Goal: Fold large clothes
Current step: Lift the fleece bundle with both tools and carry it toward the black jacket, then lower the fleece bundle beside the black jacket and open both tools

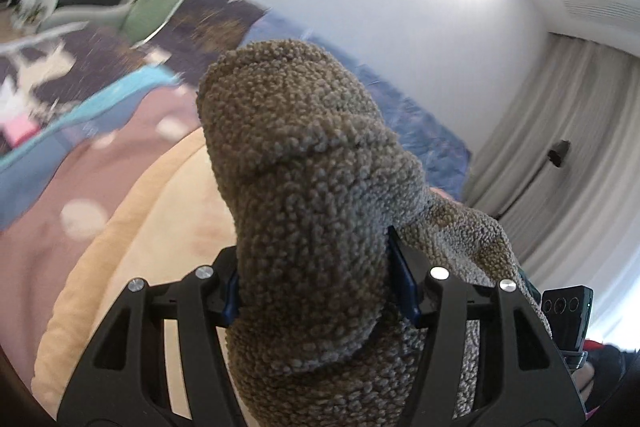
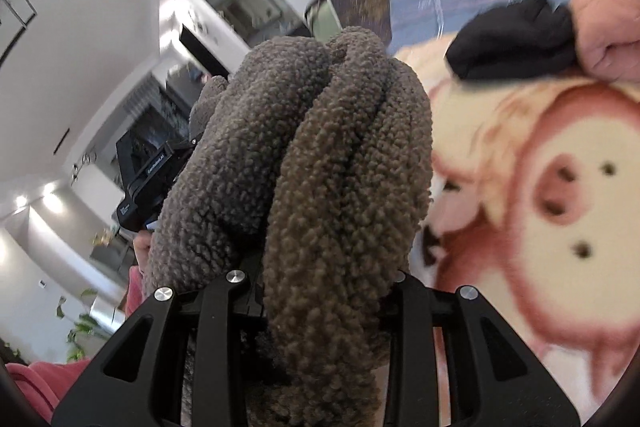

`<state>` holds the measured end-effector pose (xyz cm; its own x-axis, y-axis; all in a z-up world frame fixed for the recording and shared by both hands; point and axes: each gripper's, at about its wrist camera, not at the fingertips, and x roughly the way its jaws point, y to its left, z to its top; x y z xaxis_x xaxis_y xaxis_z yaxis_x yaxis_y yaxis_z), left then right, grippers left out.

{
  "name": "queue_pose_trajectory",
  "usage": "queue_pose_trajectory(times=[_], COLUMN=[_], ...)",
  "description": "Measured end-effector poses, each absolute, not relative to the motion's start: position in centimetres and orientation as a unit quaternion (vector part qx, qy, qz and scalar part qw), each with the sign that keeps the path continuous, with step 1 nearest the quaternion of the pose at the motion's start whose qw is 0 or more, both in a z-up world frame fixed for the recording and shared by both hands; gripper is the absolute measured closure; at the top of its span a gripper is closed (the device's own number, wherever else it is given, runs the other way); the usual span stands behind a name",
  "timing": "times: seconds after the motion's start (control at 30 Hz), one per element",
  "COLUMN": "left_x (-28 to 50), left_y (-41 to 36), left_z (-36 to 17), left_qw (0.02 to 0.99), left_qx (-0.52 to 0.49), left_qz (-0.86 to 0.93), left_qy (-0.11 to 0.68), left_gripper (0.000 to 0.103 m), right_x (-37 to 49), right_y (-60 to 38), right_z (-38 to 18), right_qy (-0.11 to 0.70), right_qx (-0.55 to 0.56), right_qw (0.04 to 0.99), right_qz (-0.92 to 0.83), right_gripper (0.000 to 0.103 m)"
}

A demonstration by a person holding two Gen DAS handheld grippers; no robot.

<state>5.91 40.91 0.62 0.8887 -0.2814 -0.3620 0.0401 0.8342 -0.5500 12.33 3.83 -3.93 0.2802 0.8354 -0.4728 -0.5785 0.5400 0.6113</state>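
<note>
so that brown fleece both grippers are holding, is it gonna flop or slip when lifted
Probably floppy: the fleece bunches into soft rolls between the left gripper fingers and hangs off to one side. Slipping seems unlikely, since its nubby pile looks grippy and a thick wad fills the right gripper. Likely bulky rather than heavy, given the loose, airy folds.

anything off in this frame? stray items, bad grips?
One stray: a crumpled black garment lies on the pig-print blanket, bunched rather than folded. Otherwise both grips look sound: left gripper and right gripper are each clamped on thick bunches of the brown fleece garment.
</note>
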Motion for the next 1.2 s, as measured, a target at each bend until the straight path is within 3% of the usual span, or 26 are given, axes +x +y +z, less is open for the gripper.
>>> queue_pose_trajectory(times=[0.13, 0.27, 0.43, 0.6, 0.67, 0.77, 0.83, 0.87, 0.93, 1.03, 1.2], left_x=[8.4, 12.2, 24.1, 35.2, 38.6, 42.3, 44.4, 44.2, 42.8, 42.4, 42.6], left_y=[43.5, 45.5, 46.8, 47.6, 47.2, 46.2, 44.0, 42.7, 42.0, 43.6, 43.5], left_z=[-1.2, 0.2, 6.1, 9.4, 8.2, 2.2, -3.8, -5.6, -6.0, -5.8, -5.5], left_qw=[0.924, 0.929, 0.952, 0.961, 0.956, 0.934, 0.916, 0.923, 0.938, 0.93, 0.932], left_qx=[-0.29, -0.276, -0.208, -0.168, -0.145, -0.173, -0.142, -0.117, -0.105, -0.137, -0.123], left_qz=[-0.062, -0.055, -0.033, 0.039, 0.111, 0.116, 0.107, 0.099, 0.11, 0.098, 0.112], left_qy=[0.239, 0.24, 0.22, 0.214, 0.229, 0.29, 0.359, 0.352, 0.312, 0.326, 0.323], left_gripper=[0.044, 0.044, 0.044, 0.039, 0.031, 0.033, 0.035, 0.035, 0.035, 0.034, 0.032], right_x=[16.9, 20.7, 29.8, 40.5, 44.2, 46.9, 46.0, 46.1, 46.2, 46.7, 44.5], right_y=[7.3, 9.3, 12.1, 14.3, 15.2, 16.6, 16.9, 16.5, 16.4, 16.3, 15.4], right_z=[-4.5, -2.7, -0.2, -1.5, -3.7, -10.1, -10.5, -10.6, -10.4, -10.3, -10.6], right_qy=[0.424, 0.408, 0.376, 0.354, 0.366, 0.418, 0.372, 0.378, 0.376, 0.369, 0.355], right_qx=[0.152, 0.138, 0.169, 0.237, 0.235, 0.162, 0.143, 0.156, 0.155, 0.156, 0.16], right_qw=[0.764, 0.771, 0.789, 0.801, 0.813, 0.84, 0.864, 0.863, 0.861, 0.864, 0.872], right_qz=[0.463, 0.47, 0.456, 0.42, 0.387, 0.305, 0.308, 0.298, 0.305, 0.305, 0.298], right_gripper=[0.072, 0.072, 0.072, 0.072, 0.072, 0.07, 0.068, 0.067, 0.065, 0.058, 0.054])
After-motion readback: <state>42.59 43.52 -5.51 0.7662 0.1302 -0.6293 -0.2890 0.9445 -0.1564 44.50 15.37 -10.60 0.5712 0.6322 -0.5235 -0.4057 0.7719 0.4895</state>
